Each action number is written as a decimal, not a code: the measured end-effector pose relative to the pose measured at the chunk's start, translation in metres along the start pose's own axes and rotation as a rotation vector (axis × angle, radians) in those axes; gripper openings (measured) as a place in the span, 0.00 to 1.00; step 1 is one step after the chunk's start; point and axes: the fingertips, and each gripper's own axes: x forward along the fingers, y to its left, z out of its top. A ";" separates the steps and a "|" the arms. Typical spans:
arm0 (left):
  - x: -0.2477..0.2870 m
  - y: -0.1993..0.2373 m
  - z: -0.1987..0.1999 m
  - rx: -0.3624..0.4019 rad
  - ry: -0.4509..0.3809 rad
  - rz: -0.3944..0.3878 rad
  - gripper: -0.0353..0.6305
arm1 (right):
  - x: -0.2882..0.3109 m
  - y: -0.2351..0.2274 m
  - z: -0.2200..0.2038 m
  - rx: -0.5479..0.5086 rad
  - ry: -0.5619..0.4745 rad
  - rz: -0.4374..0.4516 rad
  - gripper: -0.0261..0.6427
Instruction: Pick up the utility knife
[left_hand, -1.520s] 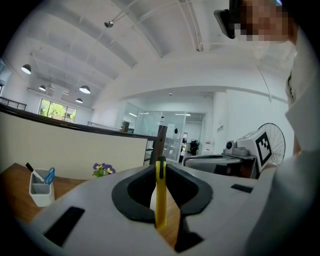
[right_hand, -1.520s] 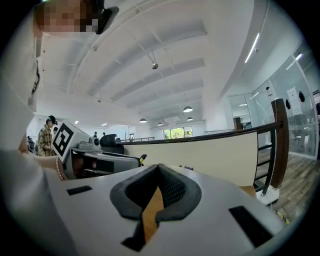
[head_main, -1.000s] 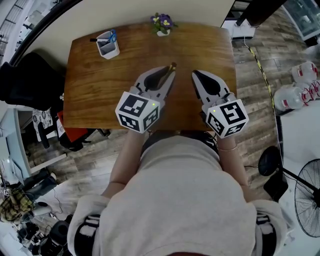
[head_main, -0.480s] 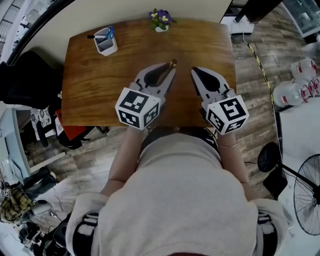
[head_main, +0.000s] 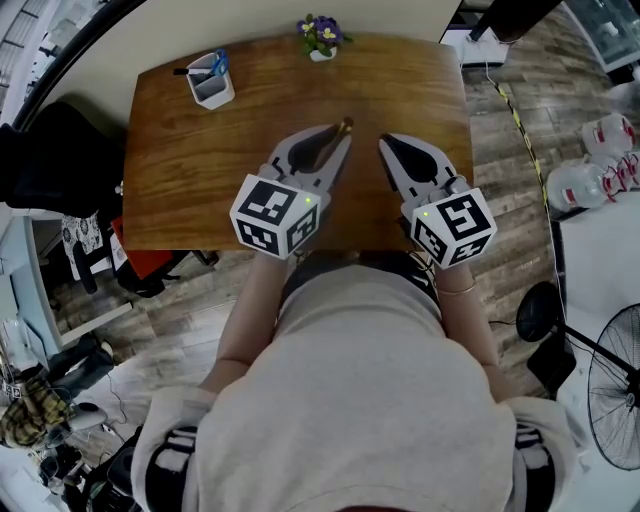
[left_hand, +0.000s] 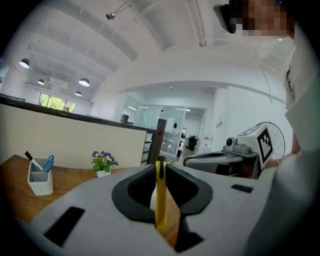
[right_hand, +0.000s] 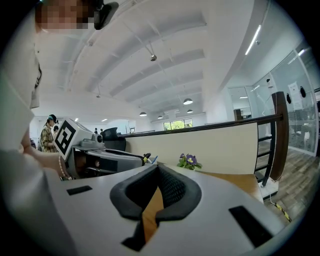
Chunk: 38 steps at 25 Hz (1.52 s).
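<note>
The utility knife (left_hand: 160, 196) is a thin yellow strip standing on edge between the black pads of my left gripper (left_hand: 160, 164), which is shut on it. In the head view its dark tip (head_main: 345, 125) sticks out past the left gripper (head_main: 338, 138), held over the middle of the wooden table (head_main: 180, 170). My right gripper (head_main: 386, 143) hangs beside it on the right, jaws together. In the right gripper view the pads (right_hand: 170, 187) of the right gripper (right_hand: 157, 169) meet at the tips with nothing between them.
A white pen holder (head_main: 213, 82) with pens stands at the table's far left corner. A small pot of purple flowers (head_main: 322, 38) sits at the far edge. Water bottles (head_main: 590, 170) and a fan (head_main: 615, 400) are on the floor to the right.
</note>
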 end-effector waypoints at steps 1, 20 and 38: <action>0.000 -0.001 -0.001 0.000 0.001 0.000 0.17 | 0.000 0.000 0.000 0.000 0.000 0.001 0.06; -0.001 -0.007 -0.005 -0.001 0.004 -0.001 0.17 | -0.008 0.001 -0.003 0.001 0.002 -0.003 0.06; -0.002 -0.010 -0.006 -0.001 0.009 0.007 0.17 | -0.011 0.003 -0.005 -0.014 0.012 0.006 0.06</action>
